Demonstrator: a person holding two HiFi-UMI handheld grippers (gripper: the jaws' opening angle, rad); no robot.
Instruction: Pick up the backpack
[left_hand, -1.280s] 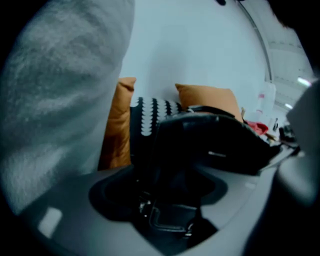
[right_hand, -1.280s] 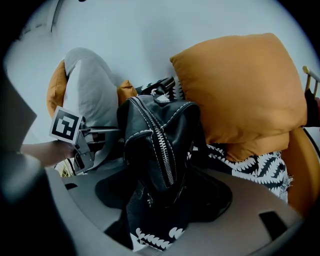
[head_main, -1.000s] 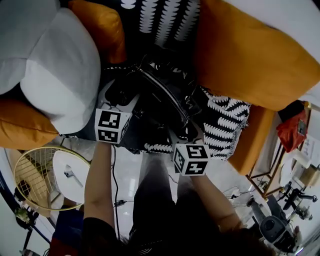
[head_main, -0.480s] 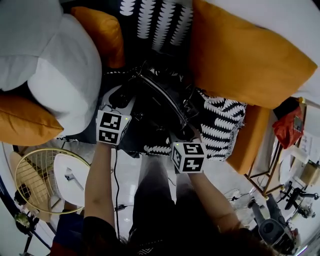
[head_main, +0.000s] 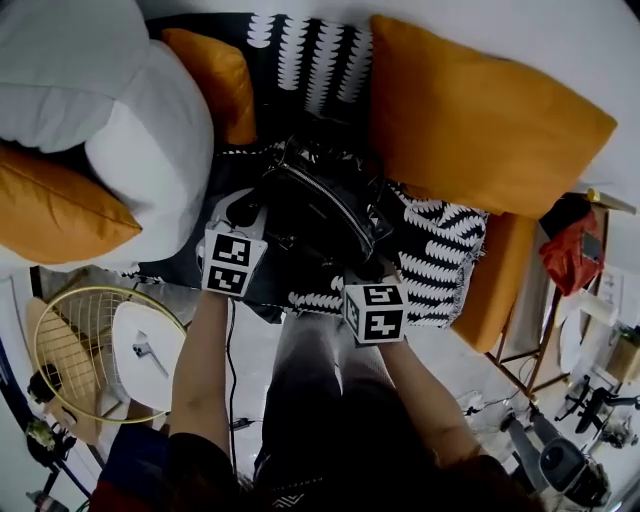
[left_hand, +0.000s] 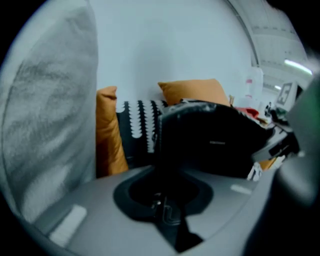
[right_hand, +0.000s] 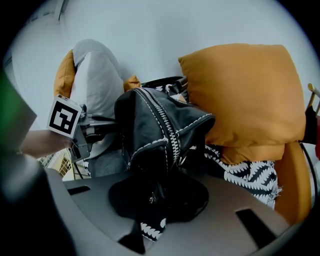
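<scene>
A black backpack with a white-stitched zipper sits on the sofa between the cushions. My left gripper is at its left side and my right gripper is at its near right corner. In the left gripper view the backpack fills the middle. The left gripper has its jaws closing, with black bag material pinched between them. In the right gripper view the backpack stands just ahead. The right gripper is closing its jaws on the bag's lower black fabric.
A large orange cushion lies right of the bag. A pale grey pillow and smaller orange cushions lie left. A black-and-white patterned throw covers the seat. A yellow wire side table and a red bag stand on the floor.
Both grippers' jaws have drawn together onto the backpack. The left gripper has shifted slightly; the right one has stayed in place.
</scene>
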